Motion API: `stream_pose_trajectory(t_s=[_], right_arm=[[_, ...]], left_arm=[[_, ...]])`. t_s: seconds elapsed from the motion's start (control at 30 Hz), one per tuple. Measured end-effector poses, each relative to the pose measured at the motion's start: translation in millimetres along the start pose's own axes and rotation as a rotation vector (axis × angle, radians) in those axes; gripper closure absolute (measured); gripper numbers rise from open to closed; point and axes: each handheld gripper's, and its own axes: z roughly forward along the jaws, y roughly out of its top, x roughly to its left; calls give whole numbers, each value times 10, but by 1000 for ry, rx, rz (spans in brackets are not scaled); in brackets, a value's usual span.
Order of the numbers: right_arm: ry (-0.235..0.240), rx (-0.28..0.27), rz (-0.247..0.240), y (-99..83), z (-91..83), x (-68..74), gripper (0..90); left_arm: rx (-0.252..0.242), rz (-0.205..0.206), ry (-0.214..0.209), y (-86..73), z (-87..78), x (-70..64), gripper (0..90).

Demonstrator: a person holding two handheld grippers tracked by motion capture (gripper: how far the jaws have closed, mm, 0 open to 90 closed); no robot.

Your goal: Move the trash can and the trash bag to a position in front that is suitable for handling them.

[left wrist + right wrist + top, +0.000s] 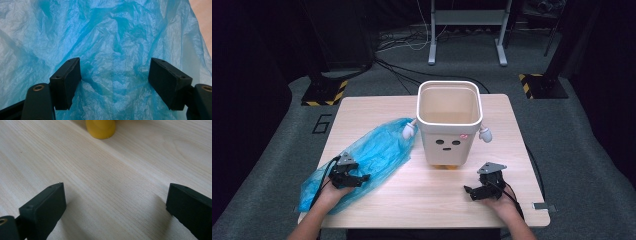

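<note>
Both grippers stood spread and empty: the left gripper (360, 177) hovered over the crumpled blue plastic bag (372, 152), which lay flat on the table (422, 200) left of the white bin (449, 122), while the right gripper (472, 191) waited above bare wood. Pinching one raised fold near the bag's edge would likely serve best, so only one layer lifted.

A translucent blue plastic bag (362, 155) is seen on a pale wood-grain desk (432, 195). The bin (449, 122) is coloured cream — a black-dotted face, yellow feet (100, 128). Both grippers are black — left gripper (115, 82), right gripper (115, 210).
</note>
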Motion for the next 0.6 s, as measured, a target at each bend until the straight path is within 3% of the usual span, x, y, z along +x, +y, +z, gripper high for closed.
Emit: stream_pose_trajectory(t_s=[0.1, 0.37, 0.5, 0.57, 0.6], right_arm=[[0, 0, 0, 0, 0, 0, 18], [0, 0, 0, 0, 0, 0, 18], [0, 0, 0, 0, 0, 0, 18], [0, 0, 0, 0, 0, 0, 17], [0, 0, 0, 0, 0, 0, 17]], left_arm=[[-4, -16, 17, 33, 33, -3, 260], [-54, -140, 132, 125, 179, 40, 249], [-70, -209, 198, 177, 270, 46, 180], [-61, -250, 240, 228, 330, 56, 96], [-61, -250, 240, 228, 330, 56, 76]])
